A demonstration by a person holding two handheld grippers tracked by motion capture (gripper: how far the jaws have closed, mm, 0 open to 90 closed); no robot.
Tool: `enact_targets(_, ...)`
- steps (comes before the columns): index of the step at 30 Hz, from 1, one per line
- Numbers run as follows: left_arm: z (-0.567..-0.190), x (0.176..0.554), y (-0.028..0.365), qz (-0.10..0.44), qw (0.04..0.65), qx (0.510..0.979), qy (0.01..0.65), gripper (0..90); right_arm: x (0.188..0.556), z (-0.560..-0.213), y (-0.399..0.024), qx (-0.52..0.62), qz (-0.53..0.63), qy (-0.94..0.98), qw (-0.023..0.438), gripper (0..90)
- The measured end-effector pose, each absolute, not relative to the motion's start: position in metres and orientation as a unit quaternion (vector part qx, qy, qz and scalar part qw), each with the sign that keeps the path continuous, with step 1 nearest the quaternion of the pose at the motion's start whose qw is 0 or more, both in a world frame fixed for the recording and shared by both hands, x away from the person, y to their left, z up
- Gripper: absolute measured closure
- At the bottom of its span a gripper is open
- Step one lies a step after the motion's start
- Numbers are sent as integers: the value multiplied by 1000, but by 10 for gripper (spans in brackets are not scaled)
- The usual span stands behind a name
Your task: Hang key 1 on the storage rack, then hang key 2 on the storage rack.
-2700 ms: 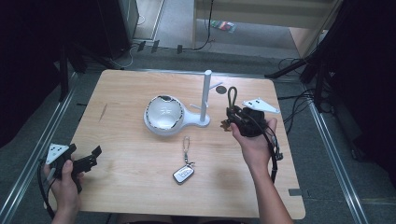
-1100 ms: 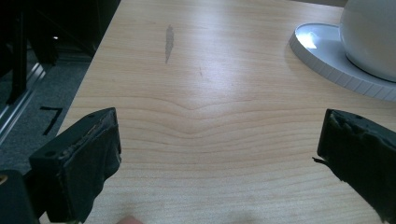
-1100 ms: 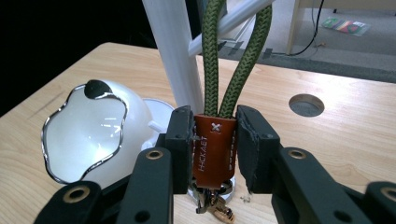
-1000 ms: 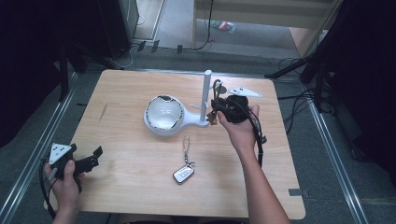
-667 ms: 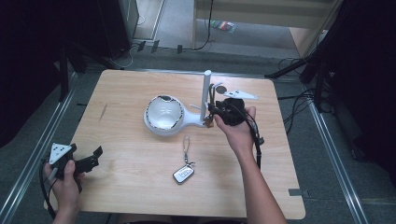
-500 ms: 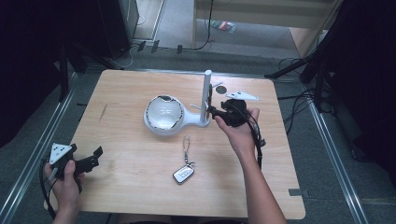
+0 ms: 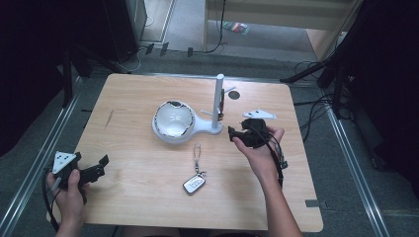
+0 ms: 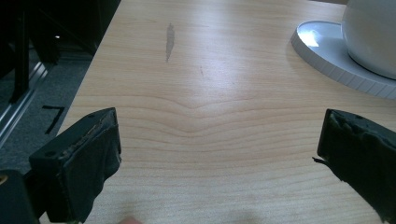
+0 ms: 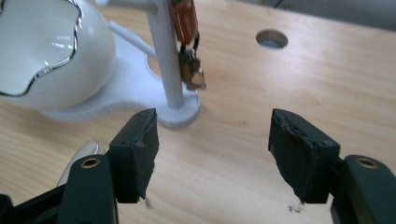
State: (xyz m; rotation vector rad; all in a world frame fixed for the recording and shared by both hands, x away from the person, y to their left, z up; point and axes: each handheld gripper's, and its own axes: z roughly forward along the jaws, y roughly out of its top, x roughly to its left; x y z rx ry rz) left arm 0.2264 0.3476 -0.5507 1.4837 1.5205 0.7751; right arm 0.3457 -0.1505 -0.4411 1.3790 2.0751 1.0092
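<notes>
A white stand with an upright pole and a round white bowl sits mid-table. A small orange-and-brown keychain hangs from a peg on the pole; in the high view the keychain shows beside the pole. My right gripper is open and empty, a short way in front of the stand's base. A silver key fob on a ring lies on the table nearer the person. My left gripper is open and empty at the front left corner.
A round hole pierces the wooden table behind the stand. The stand's white base rim lies far right of the left gripper. A dark scuff marks the wood. Cables and metal rails run along the floor around the table.
The right gripper moved left to the pole with the keychain, left it hanging on the peg, then drew back toward the person with its jaws open. The left gripper stayed put.
</notes>
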Motion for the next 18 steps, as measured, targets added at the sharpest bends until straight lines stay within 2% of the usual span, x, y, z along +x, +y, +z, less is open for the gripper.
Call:
enact_targets(6,-551,226,347,310,427,592,610,0,333,-449,-158,507,356,756,212,305)
enact_targets(18,-551,226,347,311,426,593,608,0,318,-457,-161,506,325,772,207,319)
